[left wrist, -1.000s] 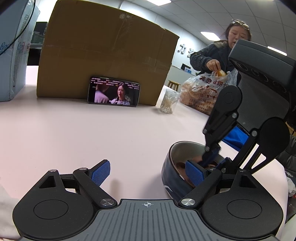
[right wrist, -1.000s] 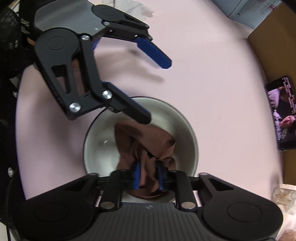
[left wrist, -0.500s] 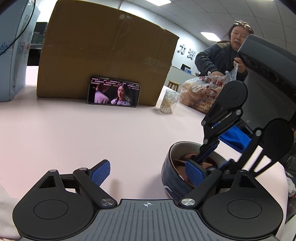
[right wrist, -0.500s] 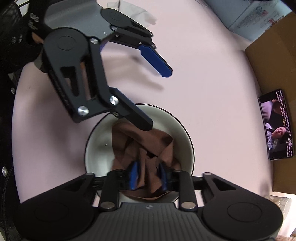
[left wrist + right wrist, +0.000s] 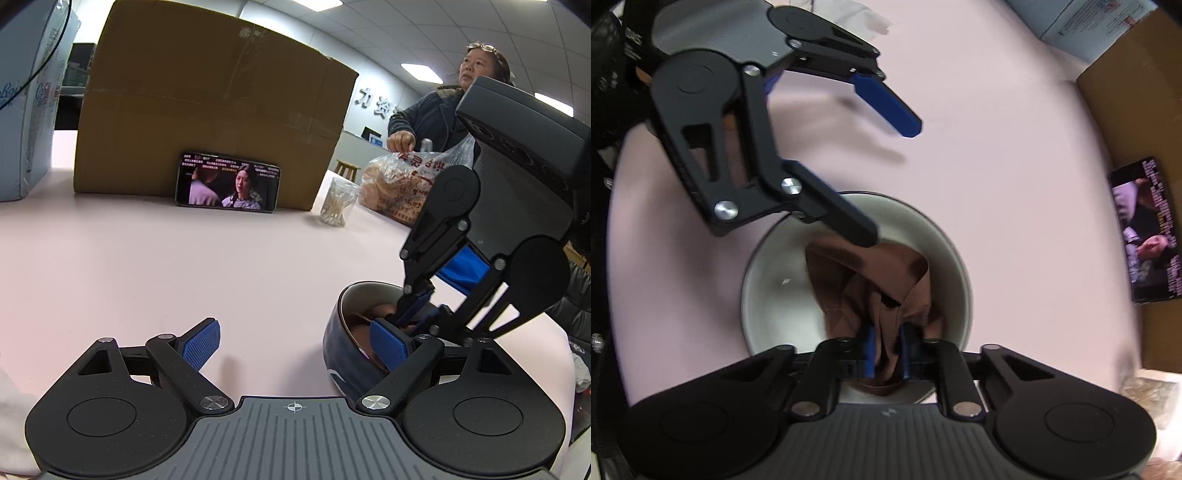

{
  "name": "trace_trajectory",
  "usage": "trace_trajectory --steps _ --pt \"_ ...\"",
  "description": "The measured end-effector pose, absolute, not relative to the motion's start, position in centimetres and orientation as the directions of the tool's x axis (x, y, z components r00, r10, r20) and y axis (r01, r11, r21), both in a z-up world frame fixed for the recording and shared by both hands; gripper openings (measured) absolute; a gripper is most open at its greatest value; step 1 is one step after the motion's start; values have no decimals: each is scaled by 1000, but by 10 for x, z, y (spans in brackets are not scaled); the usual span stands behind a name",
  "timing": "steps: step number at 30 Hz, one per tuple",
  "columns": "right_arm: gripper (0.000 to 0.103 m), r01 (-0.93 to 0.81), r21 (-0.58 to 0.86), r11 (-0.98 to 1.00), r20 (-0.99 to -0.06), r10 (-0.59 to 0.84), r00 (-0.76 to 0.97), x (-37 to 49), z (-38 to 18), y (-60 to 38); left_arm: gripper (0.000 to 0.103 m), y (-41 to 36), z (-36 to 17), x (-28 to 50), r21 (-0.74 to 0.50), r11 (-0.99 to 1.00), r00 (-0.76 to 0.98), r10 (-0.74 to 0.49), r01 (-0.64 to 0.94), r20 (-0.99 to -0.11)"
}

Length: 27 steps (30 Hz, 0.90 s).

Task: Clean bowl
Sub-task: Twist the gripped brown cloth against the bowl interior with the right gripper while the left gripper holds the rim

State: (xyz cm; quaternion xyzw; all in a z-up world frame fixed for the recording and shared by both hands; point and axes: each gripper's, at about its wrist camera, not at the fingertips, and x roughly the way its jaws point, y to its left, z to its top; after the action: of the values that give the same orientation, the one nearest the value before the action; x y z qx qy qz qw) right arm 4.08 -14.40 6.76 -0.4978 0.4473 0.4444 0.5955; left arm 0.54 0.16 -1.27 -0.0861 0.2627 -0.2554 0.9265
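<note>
A bowl [image 5: 340, 347], dark blue outside and white inside [image 5: 768, 280], stands on the pink table. A crumpled brown cloth [image 5: 871, 280] lies in it, and in the left wrist view a little of the cloth [image 5: 380, 310] shows above the rim. My right gripper [image 5: 886, 350] points steeply down into the bowl and is shut on a fold of the cloth; from the left wrist it appears as the right gripper [image 5: 413, 314] reaching in from above. My left gripper [image 5: 295, 345] is open. One of its fingers [image 5: 849, 221] reaches over the bowl's rim, the other stays outside on the table side.
A big cardboard box [image 5: 214, 110] stands at the back with a phone [image 5: 228, 182] playing video propped against it. A jar of cotton swabs [image 5: 338, 203], a plastic bag of food [image 5: 402, 184] and a person [image 5: 443, 110] are at the right. A white carton [image 5: 26, 110] is at the far left.
My right gripper's jaws widened briefly and closed again on the cloth, which shifted a little in the bowl. The person at the back moved a hand at the bag. My left gripper stayed still.
</note>
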Motion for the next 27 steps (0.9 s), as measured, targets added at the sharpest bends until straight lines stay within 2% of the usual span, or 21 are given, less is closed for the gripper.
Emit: trace_trajectory --steps 8,13,18,24,26,27 --pt "13 -971 -225 80 -962 143 234 28 68 -139 90 2 -13 6 -295 855 731 -519 428 -443" --pt "13 -979 -196 56 -972 122 201 37 73 -170 90 3 -13 6 -294 855 732 -518 428 -443" --pt "15 -968 -236 82 -968 70 242 41 72 -179 90 3 -13 6 -292 855 732 -519 429 -442" --pt "15 -966 -247 77 -961 110 254 39 73 -181 90 4 -13 6 -294 855 732 -518 428 -442" --pt "17 -967 -244 75 -962 109 251 37 74 -185 90 4 -13 6 -294 855 732 -519 428 -441" --pt "21 -966 -248 76 -961 109 255 36 75 -187 90 4 -13 6 -294 855 732 -519 428 -442"
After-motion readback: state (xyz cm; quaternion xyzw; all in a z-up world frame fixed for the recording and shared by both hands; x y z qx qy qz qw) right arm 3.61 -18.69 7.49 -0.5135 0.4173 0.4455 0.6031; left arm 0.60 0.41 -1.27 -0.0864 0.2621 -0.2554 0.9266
